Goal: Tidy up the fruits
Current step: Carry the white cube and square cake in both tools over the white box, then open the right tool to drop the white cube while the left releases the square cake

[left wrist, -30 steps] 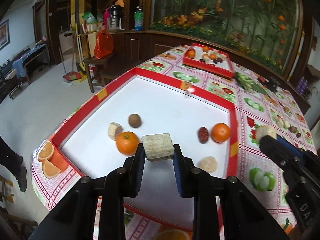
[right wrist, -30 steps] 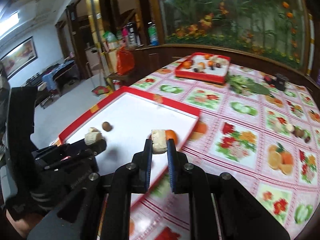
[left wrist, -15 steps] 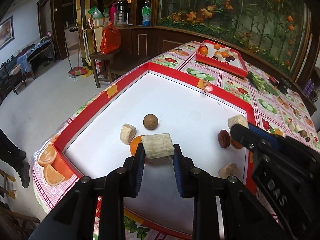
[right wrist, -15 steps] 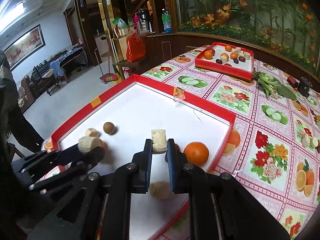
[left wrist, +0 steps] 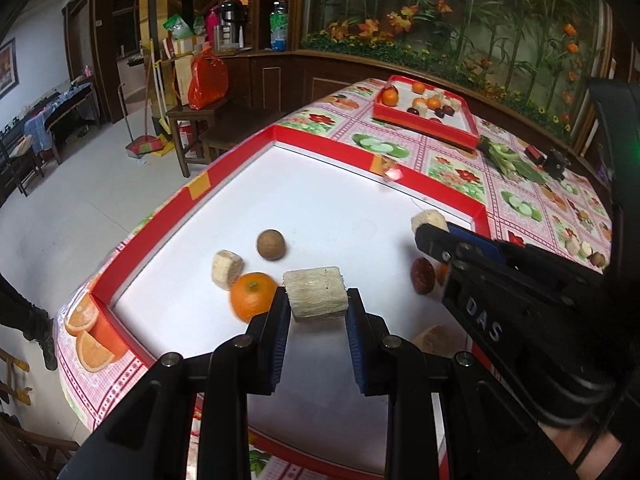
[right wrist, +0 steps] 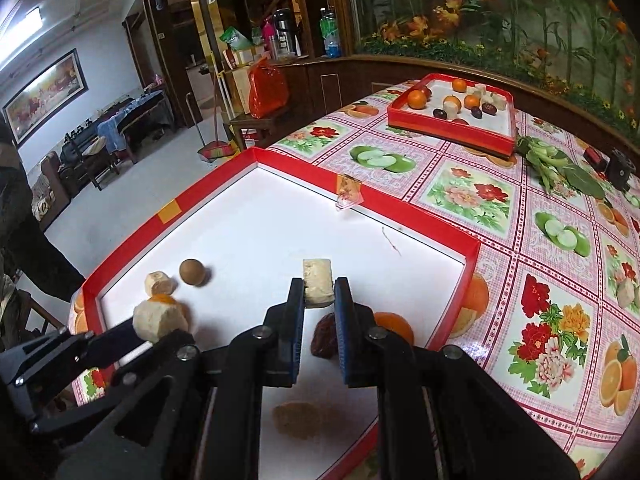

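Observation:
My left gripper is shut on a pale fibrous sugarcane chunk, held above the near end of the big red-rimmed white tray. My right gripper is shut on a second, narrower cane chunk over the same tray. On the tray floor lie an orange, a cane piece, a brown round fruit, a dark red date and a tan piece. The right gripper's body crosses the left wrist view.
A smaller red tray with several oranges, dates and cane pieces sits at the far end of the flowered tablecloth. Green leafy stalks and a small black block lie right of it. The table edge drops to the floor at left.
Both grippers have moved forward over the big tray, each still gripping its cane chunk. The right gripper now reaches further across the left wrist view.

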{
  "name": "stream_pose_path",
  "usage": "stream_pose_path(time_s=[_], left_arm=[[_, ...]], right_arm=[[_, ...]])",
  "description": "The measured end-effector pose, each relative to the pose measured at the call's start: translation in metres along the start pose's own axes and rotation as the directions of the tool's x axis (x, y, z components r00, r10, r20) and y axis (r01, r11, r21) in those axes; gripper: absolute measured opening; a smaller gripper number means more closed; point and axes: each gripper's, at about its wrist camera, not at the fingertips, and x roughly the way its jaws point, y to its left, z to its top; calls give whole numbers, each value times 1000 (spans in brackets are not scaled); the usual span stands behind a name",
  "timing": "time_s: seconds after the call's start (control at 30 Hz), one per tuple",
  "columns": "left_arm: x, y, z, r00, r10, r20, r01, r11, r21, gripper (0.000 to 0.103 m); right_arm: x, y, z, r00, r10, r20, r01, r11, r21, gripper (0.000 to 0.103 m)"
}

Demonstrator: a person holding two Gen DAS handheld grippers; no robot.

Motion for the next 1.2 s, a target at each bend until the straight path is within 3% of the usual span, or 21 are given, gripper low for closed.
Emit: stream_pose_path(time_s=[0.6, 0.73, 0.77, 0.8, 0.83, 0.87, 0.9, 0.97, 1.07, 1.2], left_arm=[[9, 2, -4, 999, 29, -35, -29, 1000, -3, 27], [9, 3, -5, 999, 22, -50, -22, 1000, -10, 28], [10, 3, -5, 998, 14, -59, -14, 1000, -11, 30], [9, 2, -5, 998, -1, -69, 0, 1000, -11, 39], [8, 1, -5, 997, -9, -71, 8, 1000, -9, 59], [5, -1, -5, 998, -7, -66, 7, 1000, -2, 71], [0, -3, -6, 998, 29, -50, -29, 1000, 9, 86], [-9, -5, -7, 997, 82, -2, -82, 996, 21, 86], [-20, -6, -4, 995, 94, 39, -94, 996, 2, 86], [-38, -27, 2, 990, 62, 126, -59, 998, -22, 86]], right_arm=[[18, 6, 11, 999, 28, -32, -29, 999, -21, 17], [24, 6, 10, 996, 44, -79, -46, 999, -24, 17], [26, 6, 9, 994, 46, -97, -49, 998, -28, 21], [27, 6, 8, 993, 40, -109, -44, 998, -34, 34], [25, 6, 7, 994, 40, -106, -44, 998, -35, 42], [20, 4, 7, 994, 49, -93, -52, 998, -27, 54], [15, 2, 6, 995, 58, -80, -60, 998, -20, 56], [-4, -5, 5, 997, 58, -41, -59, 998, -12, 56], [-42, -30, -1, 999, 29, 45, -30, 1000, 8, 56], [-100, -97, -25, 984, -119, 135, 108, 990, 87, 56]])
